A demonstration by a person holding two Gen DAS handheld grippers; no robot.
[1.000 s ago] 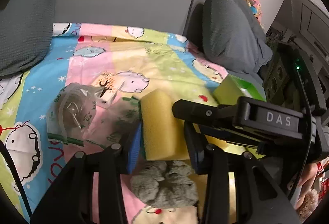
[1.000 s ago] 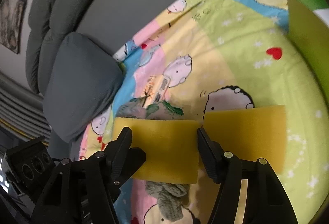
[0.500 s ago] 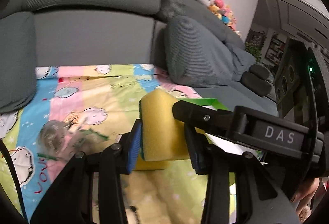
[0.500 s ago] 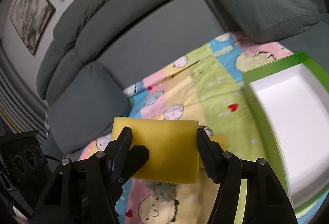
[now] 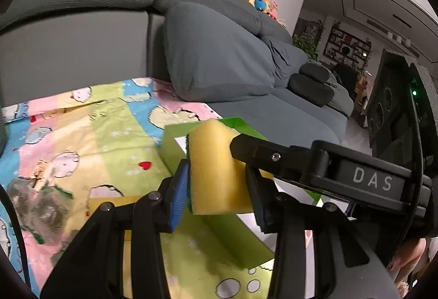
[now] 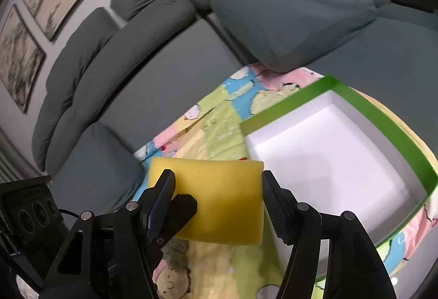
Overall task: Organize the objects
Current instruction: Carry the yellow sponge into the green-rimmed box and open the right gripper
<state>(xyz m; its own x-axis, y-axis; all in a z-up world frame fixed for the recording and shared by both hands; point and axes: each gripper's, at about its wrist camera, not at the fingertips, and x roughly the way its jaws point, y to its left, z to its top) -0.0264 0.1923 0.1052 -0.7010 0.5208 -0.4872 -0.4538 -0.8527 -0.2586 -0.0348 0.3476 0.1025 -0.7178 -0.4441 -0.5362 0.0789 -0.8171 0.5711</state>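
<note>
A: Sponge (image 5: 216,170) is up off the cartoon blanket (image 5: 82,140), both our grippers pinching it: left gripper (image 5: 216,189) across its thickness, right gripper (image 6: 219,197) across its width.

B: Earlier it hung low over the blanket; now the green box (image 6: 383,118) lies open just beside us. We judge placing comes next.

Sponge (image 5: 216,167): yellow foam block with a dark green scrub layer on one face, held off the sheet, standing on edge, both broad faces pinched; seen flat-on from the right wrist (image 6: 219,197). Box (image 6: 328,162): green outer walls, white inside, open, nothing visible in it, lying on the cartoon sheet just beyond and right of the sponge.
</note>
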